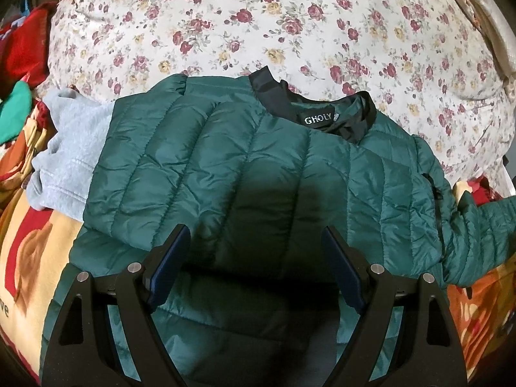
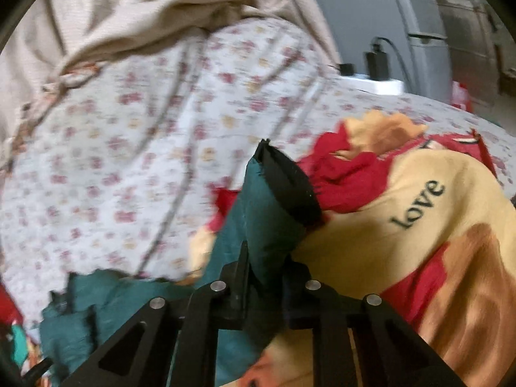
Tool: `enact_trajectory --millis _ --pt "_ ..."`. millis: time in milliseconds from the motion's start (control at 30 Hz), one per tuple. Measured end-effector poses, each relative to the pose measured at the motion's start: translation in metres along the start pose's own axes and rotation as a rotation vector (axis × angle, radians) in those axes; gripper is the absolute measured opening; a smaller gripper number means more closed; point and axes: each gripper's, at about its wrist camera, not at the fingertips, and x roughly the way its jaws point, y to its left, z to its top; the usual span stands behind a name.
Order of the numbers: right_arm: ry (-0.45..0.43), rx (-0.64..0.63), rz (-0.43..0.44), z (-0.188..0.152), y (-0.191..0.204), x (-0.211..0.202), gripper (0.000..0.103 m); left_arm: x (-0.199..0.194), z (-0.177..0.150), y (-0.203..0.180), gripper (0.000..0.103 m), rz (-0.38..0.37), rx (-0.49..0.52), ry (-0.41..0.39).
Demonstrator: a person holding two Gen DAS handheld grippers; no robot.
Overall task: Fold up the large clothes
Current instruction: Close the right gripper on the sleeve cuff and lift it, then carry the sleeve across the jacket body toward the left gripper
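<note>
My left gripper [image 1: 254,245] hangs spread over the jacket [image 1: 258,167], collar [image 1: 322,109] pointing away. My right gripper [image 2: 267,258] is clamped on its sleeve [image 2: 271,213]; floral bedding [image 1: 290,25] lies bare beyond.

Your left gripper [image 1: 258,245] has open air above the green puffer jacket [image 1: 245,167], nothing between its spread fingers. Grey sweatshirt [image 1: 69,148] butts against the jacket's left edge, with a red clothes pile [image 1: 22,48] beyond. The floral quilt [image 1: 290,32] mounds up behind the collar. On your right gripper [image 2: 266,258], the jacket sleeve [image 2: 274,206] fills the jaws; a cartoon blanket [image 2: 419,225] bulges just right of it.
</note>
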Motion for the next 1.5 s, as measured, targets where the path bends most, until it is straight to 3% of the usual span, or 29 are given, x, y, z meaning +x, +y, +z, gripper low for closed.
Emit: enact_trajectory --millis 167,633,1167,1500 --pt "-0.006 -0.031 0.098 -0.011 0.035 -0.015 0.014 -0.01 0.0 0.006 0.083 0.013 -0.004 -0.017" --pt "0.117 -0.26 0.311 -0.058 0.177 -0.012 0.012 -0.027 0.01 0.035 0.083 0.058 -0.019 -0.056" --pt "0.341 -0.385 0.488 -0.145 0.324 0.049 0.012 -0.022 0.014 0.076 0.083 0.047 -0.094 -0.037" --pt "0.502 -0.413 0.567 -0.214 0.376 0.089 0.012 -0.014 0.018 0.1 0.083 0.026 -0.176 -0.013"
